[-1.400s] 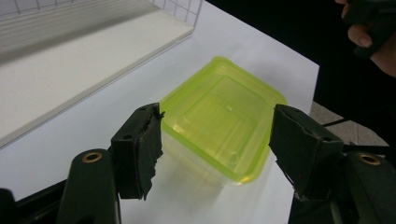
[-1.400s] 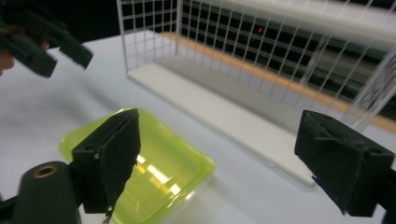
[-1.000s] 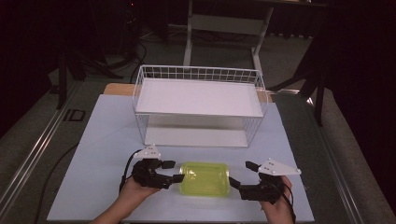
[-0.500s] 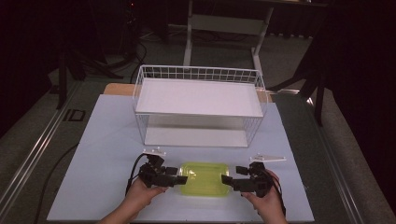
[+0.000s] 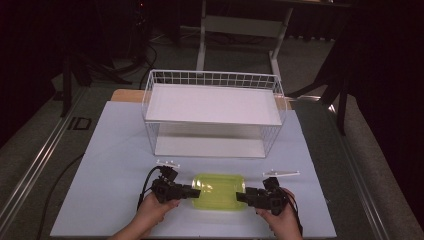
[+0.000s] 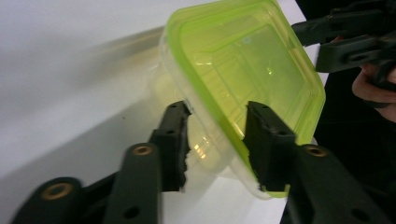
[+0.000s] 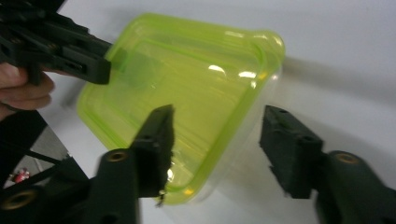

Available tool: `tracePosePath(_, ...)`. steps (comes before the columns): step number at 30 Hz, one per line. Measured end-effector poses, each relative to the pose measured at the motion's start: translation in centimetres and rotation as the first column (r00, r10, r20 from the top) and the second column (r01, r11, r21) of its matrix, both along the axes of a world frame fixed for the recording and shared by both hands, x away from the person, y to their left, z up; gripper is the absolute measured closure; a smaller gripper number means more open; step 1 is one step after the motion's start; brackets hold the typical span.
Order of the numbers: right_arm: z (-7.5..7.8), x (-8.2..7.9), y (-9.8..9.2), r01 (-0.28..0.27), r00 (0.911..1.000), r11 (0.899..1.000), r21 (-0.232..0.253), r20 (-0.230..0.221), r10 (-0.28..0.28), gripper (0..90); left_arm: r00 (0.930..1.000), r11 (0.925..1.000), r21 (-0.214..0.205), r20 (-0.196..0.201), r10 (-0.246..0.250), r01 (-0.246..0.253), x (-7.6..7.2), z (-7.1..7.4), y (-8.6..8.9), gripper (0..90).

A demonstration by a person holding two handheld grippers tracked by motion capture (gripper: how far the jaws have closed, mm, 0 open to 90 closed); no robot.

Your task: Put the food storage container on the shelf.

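Your lidded yellow-green container (image 5: 218, 191) sits near the front edge of the desk (image 5: 115, 150), and both sets of jaws have just been closing on its 2 short ends: the left gripper (image 5: 189, 190) looks clamped over rim and wall, while the right gripper (image 5: 242, 196) straddles the other end with 1 jaw off the wall, so finish that squeeze evenly before lifting level. The white wire rack (image 5: 212, 80) stands behind it toward the back edge, so mind its front rim.
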State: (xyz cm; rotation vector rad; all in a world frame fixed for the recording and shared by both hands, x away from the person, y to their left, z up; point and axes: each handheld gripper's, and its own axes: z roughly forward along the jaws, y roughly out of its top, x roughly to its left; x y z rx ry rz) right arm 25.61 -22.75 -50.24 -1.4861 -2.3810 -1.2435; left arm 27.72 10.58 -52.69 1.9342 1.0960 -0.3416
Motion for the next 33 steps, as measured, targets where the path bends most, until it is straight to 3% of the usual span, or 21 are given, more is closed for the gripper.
tracePosePath(4, -0.3, -0.1, 0.0, -0.006, 0.9997, 1.000, -0.004, -0.025, 0.006, 63.0, 0.9998, 0.9999, 0.007, 0.014, 0.016, -0.016, -0.3, 0.2, -0.1, 67.6)
tracePosePath(9, -0.5, -0.2, -0.3, -0.001, 0.9988, 1.000, 0.012, -0.049, 0.002, 67.6, 0.9992, 0.9992, 0.036, 0.037, 0.014, -0.015, -1.0, 0.8, -0.4, 70.1)
tracePosePath(15, -0.1, -0.7, -0.1, -0.003, 0.9991, 1.000, 0.027, -0.043, 0.004, 72.0, 0.9987, 0.9974, 0.071, 0.049, 0.011, -0.014, -2.0, 1.4, -0.5, 72.6)
tracePosePath(20, 0.1, -1.0, 0.0, 0.002, 0.9992, 1.000, 0.026, -0.040, -0.001, 75.5, 0.9981, 0.9971, 0.069, 0.054, 0.029, -0.033, -3.0, 1.9, -0.3, 75.9)
tracePosePath(23, 0.6, -1.2, 0.0, -0.002, 0.9999, 1.000, 0.019, -0.015, 0.002, 80.1, 0.9938, 0.9953, 0.082, 0.102, 0.044, -0.053, -3.4, 2.3, 0.0, 81.2)
tracePosePath(33, 1.9, -0.7, 0.7, -0.002, 0.9994, 1.000, 0.013, 0.036, 0.001, 80.4, 0.9890, 0.9940, 0.067, 0.126, 0.078, -0.087, -2.9, 3.3, 0.5, 81.7)
